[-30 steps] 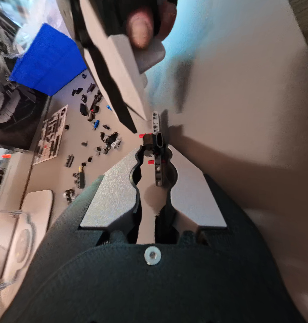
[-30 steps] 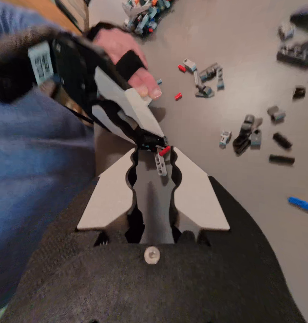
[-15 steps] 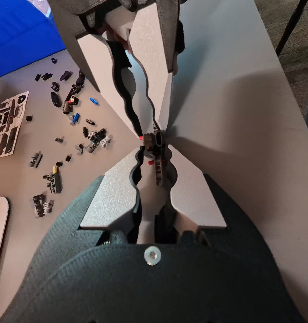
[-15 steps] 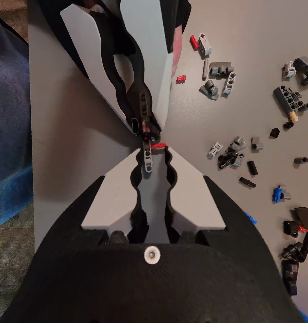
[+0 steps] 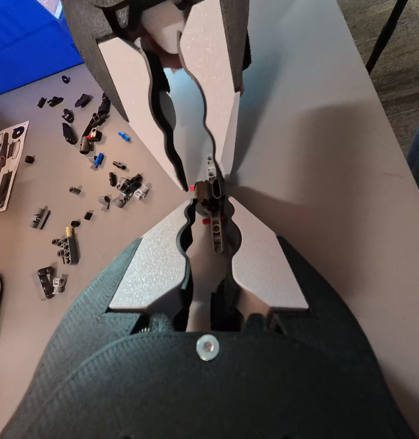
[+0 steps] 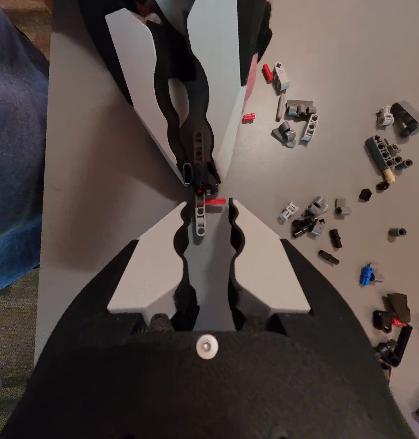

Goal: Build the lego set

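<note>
Grey bench (image 5: 322, 142) fills both views, and its near edge is cut off by your dark gripper bodies. A blue box (image 5: 25, 47) at the far left corner is only partly in frame, and a printed sheet (image 5: 4, 166) is clipped by the left edge of the picture.

Your left gripper (image 5: 209, 209) is closed on the lego assembly (image 5: 214, 197), which is held above the bench between the two grippers, tip to tip. Your right gripper (image 6: 207, 202) stands open around the assembly's grey beam end (image 6: 200, 218); the fingers do not clearly touch it.

You see the assembly as small and dark, with two thin grey holed beams and a red pin (image 6: 215, 201) sticking out sideways. Its middle is in shadow and hard to make out.

Loose pieces (image 6: 322, 213) lie scattered over the bench; many are too small to tell.
</note>
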Motion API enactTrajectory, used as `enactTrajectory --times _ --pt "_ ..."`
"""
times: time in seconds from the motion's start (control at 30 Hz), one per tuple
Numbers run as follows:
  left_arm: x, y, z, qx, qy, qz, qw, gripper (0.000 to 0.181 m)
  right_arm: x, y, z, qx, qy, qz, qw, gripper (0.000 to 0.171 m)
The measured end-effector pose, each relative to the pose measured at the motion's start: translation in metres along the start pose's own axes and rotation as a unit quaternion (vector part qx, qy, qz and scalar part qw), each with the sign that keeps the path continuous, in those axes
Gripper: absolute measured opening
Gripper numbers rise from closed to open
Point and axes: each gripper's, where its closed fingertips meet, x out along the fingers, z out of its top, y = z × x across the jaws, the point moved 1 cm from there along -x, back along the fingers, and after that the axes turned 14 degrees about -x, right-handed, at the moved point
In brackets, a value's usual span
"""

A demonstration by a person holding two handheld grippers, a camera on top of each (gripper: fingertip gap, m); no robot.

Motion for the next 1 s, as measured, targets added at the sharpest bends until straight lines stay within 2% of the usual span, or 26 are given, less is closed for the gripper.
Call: enactTrajectory --times 0.13,0.9,1.0 --pt "-0.0002 -0.0002 0.0000 -0.002 0.000 -0.006 1.000 0.023 0.0027 0.0004 -0.0009 -0.017 -0.003 0.008 1.000 0.023" --pt "-0.0005 -0.0023 0.0000 0.002 0.000 -0.013 1.000 0.022 0.0027 0.0059 -0.0019 -0.017 -0.007 0.024 1.000 0.019" --pt "-0.0006 -0.0023 -0.0002 0.002 0.001 -0.013 1.000 0.023 0.0029 0.0054 -0.0015 0.009 -0.015 0.028 0.999 0.020"
